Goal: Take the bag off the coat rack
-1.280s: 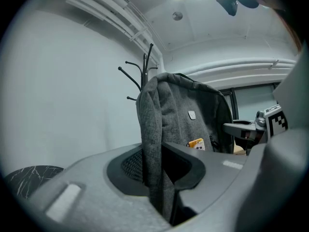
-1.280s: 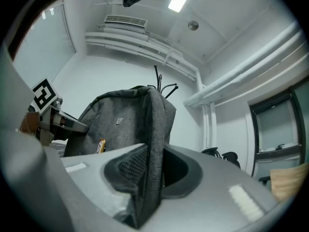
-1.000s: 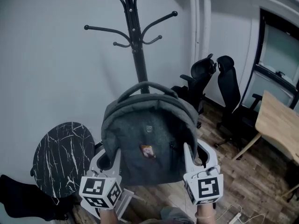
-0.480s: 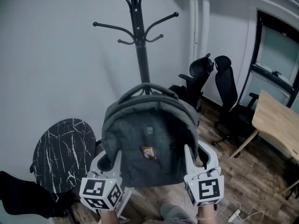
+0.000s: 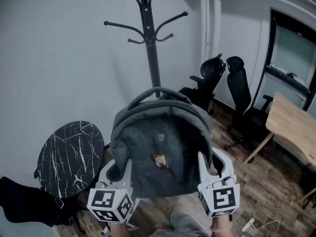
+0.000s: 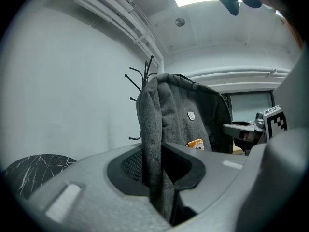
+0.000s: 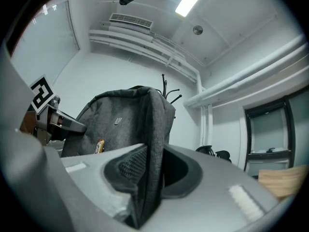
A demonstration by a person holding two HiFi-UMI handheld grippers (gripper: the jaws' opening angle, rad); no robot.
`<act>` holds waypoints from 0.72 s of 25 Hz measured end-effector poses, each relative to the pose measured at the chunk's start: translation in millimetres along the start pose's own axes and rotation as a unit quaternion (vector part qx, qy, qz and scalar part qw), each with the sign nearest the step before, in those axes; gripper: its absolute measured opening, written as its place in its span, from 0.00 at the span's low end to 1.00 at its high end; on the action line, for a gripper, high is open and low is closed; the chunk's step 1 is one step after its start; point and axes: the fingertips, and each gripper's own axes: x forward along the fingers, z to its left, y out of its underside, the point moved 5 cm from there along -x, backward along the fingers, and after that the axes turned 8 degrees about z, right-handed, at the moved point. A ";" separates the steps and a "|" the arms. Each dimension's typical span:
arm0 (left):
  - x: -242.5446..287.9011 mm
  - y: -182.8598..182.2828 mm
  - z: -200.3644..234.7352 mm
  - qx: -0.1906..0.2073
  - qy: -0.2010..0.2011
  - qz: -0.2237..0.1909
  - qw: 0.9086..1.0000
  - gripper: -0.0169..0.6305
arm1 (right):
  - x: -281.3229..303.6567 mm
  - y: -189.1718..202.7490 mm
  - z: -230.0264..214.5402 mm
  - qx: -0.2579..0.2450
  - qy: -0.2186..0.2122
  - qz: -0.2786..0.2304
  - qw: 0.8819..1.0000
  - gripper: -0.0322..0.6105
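1 bag (image 5: 160, 147) is clamped by the left gripper (image 5: 118, 168) and right gripper (image 5: 209, 165); beyond them, wood floor (image 5: 261, 186), 1 coat rack (image 5: 153, 58), 2 chairs (image 5: 242, 93) are seen.

A round black marble table (image 5: 69, 157) is being shown against the white wall (image 5: 49, 58); two black office chairs (image 5: 243, 95) are being shown near a wooden desk (image 5: 292, 130).
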 end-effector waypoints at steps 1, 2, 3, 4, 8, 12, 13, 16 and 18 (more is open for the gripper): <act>-2.8 2.1 -0.9 -0.001 0.000 0.001 1.000 0.15 | -2.9 0.8 1.2 0.000 0.000 0.001 1.000 0.17; -5.7 4.2 -1.8 -0.002 -0.001 0.001 1.000 0.15 | -5.8 1.7 2.6 0.000 -0.001 0.001 1.000 0.17; -8.9 6.3 -2.8 -0.003 -0.002 0.002 1.000 0.15 | -9.1 2.4 4.1 0.001 -0.002 0.002 1.000 0.17; -12.2 8.1 -3.9 -0.004 -0.002 0.002 1.000 0.15 | -12.6 2.9 5.3 0.001 -0.002 0.003 1.000 0.17; -23.6 10.6 -9.0 -0.003 -0.002 0.000 1.000 0.15 | -24.9 2.7 7.6 -0.001 -0.002 0.002 1.000 0.17; -36.2 15.4 -14.9 -0.007 -0.001 -0.002 1.000 0.15 | -39.2 2.3 10.2 -0.001 0.001 0.002 1.000 0.17; -38.8 17.0 -16.4 -0.008 -0.001 -0.003 1.000 0.15 | -42.4 2.3 10.9 -0.002 0.003 0.003 1.000 0.17; -46.7 21.1 -19.9 -0.011 0.000 -0.004 1.000 0.15 | -50.7 2.5 12.9 -0.006 0.003 0.005 1.000 0.17; -51.4 23.7 -23.3 -0.014 0.000 -0.003 1.000 0.15 | -56.6 3.1 13.1 -0.007 0.002 0.008 1.000 0.17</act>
